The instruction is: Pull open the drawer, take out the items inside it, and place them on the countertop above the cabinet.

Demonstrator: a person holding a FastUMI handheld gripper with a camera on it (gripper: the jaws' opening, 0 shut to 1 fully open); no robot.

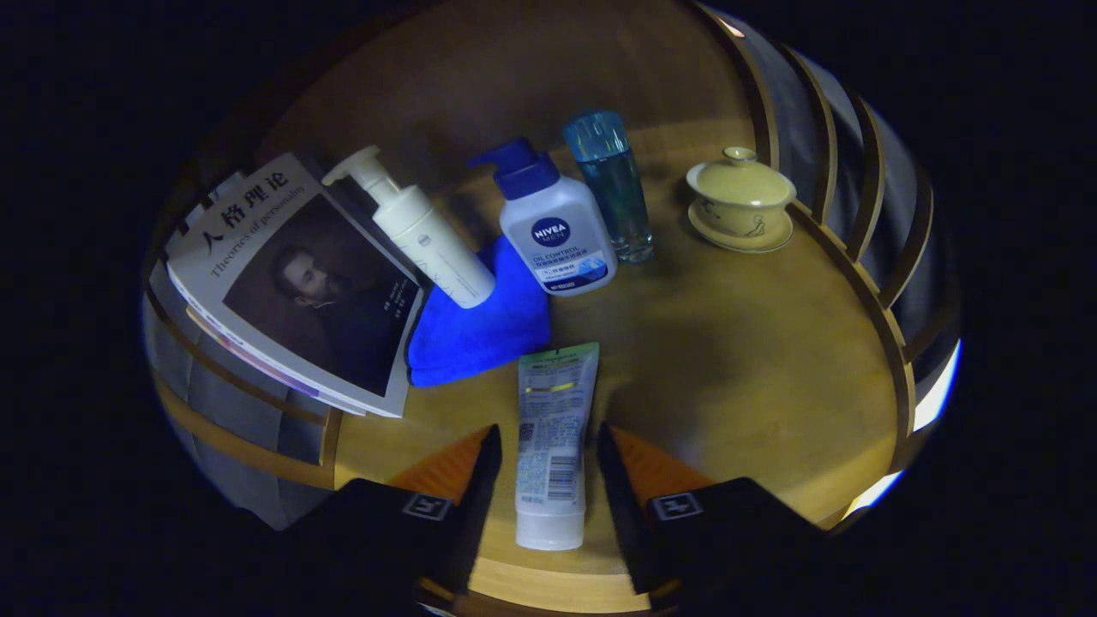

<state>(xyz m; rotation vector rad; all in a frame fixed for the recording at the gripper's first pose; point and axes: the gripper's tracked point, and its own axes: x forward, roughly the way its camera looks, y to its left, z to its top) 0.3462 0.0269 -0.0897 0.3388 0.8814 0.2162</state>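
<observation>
So the gripper (544,446) is sitting low over the wooden countertop (754,360), and its fingers are spread a bit wider than the tube (551,441) lying flat between them. There's a sliver of gap on each side, so I can't tell if either pad actually touches it. The tube's cap end points back at 6 o'clock and its crimped end at 12.

Just past that end, around 11 o'clock, there's a folded blue cloth (480,330) with a white pump bottle (424,231) leaning over it. At 12 o'clock a white bottle with a blue pump (553,231) stands upright, with a clear blue bottle (613,188) right beside it. Over at 2 o'clock is a lidded cup on a saucer (741,201), well apart. A book (300,278) sits at 10 o'clock, hanging over the counter's edge.
</observation>
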